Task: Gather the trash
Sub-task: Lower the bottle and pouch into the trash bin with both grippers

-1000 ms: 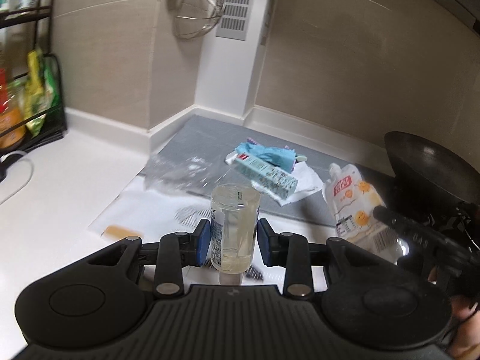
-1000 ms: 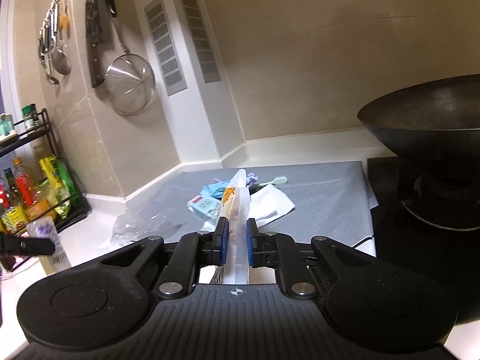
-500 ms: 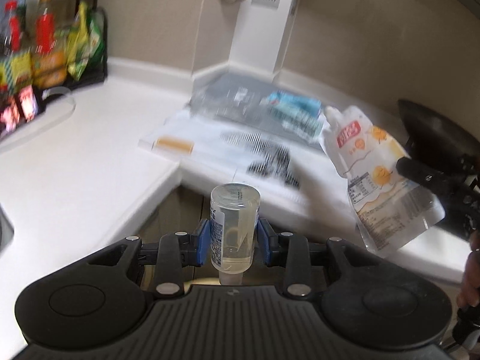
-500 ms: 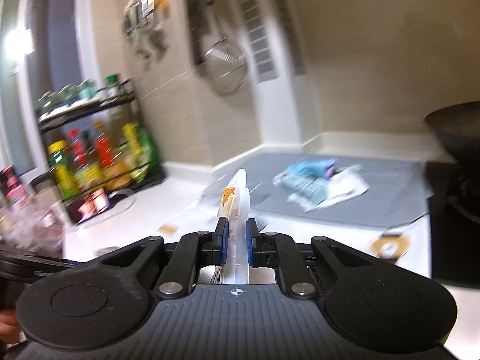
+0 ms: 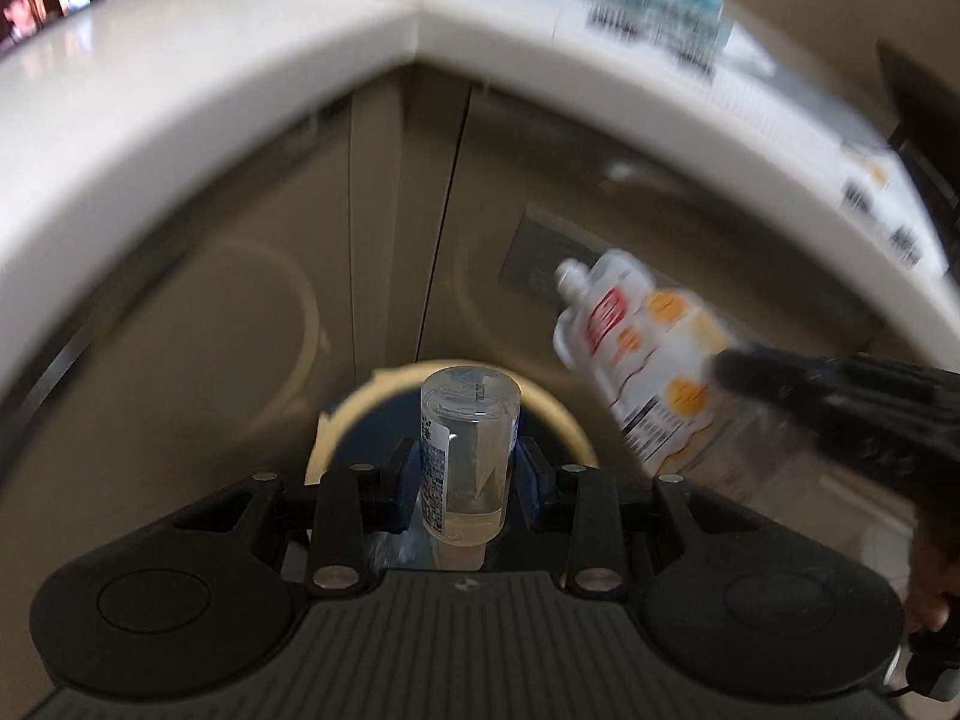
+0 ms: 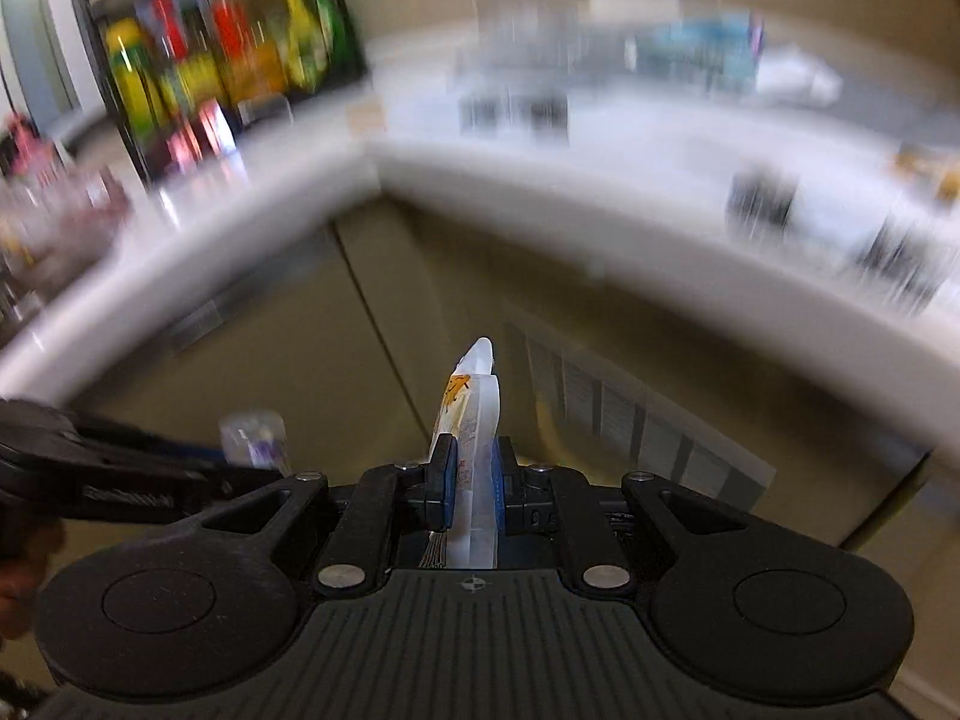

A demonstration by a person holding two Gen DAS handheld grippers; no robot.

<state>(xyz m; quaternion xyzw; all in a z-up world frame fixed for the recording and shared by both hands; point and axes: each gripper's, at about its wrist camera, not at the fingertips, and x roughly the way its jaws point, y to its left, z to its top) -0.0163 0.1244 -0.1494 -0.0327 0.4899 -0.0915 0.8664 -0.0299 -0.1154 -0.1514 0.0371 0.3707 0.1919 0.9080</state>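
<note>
- Our left tool [image 5: 465, 483] is clenched on a small clear bottle [image 5: 468, 450], its blue pads pressing both sides. The bottle stands upright in the left-wrist view, w/ pale liquid in its lower part.
- Directly behind the bottle, at 12 o'clock, sits a round bin [image 5: 354, 414] w/ a cream rim & dark inside, on the floor below the tabletop [image 5: 180, 102].
- Our right tool [image 6: 471, 483] grips a flat white drink pouch [image 6: 474, 414] edge-on, spout pointing away.
- In the left-wrist view that pouch shows at 2 o'clock from the bottle, w/ red & orange print, pinched by the other tool's black fingers.
- More litter lies blurred on the tabletop at 1 o'clock, well apart from both tools.
- A rack of bottles [image 6: 210, 54] is at 10 o'clock, right-wrist view.
</note>
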